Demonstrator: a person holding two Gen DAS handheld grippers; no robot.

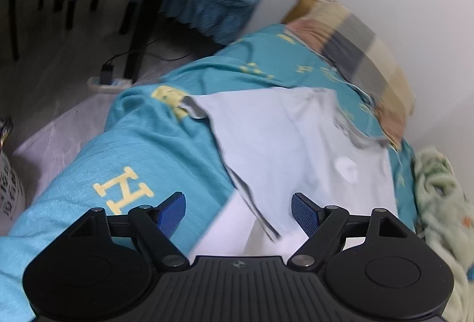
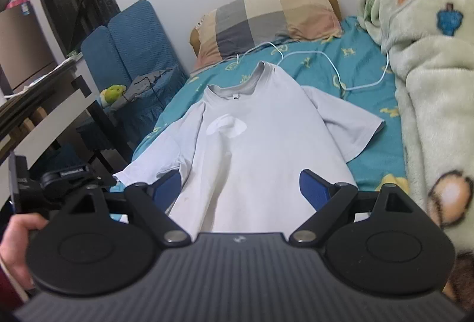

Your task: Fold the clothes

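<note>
The T-shirt [image 2: 260,126], pale grey-white, lies spread front-up on your teal bed sheet [image 2: 355,61], collar toward the patchwork pillow [image 2: 266,17] at the wall, both short sleeves out to the sides. To its right a pale green fleece blanket [image 2: 429,85] is heaped along the bed's edge. A thin white cable [image 2: 334,67] loops over the sheet between collar and blanket.

Your right gripper [image 2: 240,188] hovers over the shirt's lower part, blue pads wide apart, nothing between them. Your left gripper [image 1: 238,211] sits over the shirt's hem edge, jaws also spread wide and empty; that view is motion-blurred. A hand [image 2: 17,245] shows at the right view's lower left.
</note>
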